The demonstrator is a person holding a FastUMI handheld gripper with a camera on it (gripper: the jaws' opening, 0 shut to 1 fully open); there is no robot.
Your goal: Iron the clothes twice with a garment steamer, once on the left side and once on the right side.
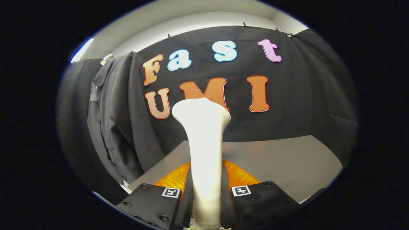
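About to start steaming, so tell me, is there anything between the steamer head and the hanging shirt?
Nothing visible does. The gripper is shut on the steamer, and the dark shirt hangs off to the side against the booth wall with open space between them.

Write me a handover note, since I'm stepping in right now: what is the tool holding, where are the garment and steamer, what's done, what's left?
Tool: shut on the white plastic garment steamer, head raised ahead of the fingers.
Dark grey shirt: hanging against the booth wall, left of the steamer and apart from it.
Grey table: below, beyond the fingers.
Done: steamer picked up.
Left: judging by the gap, probably both passes, left side and right side.
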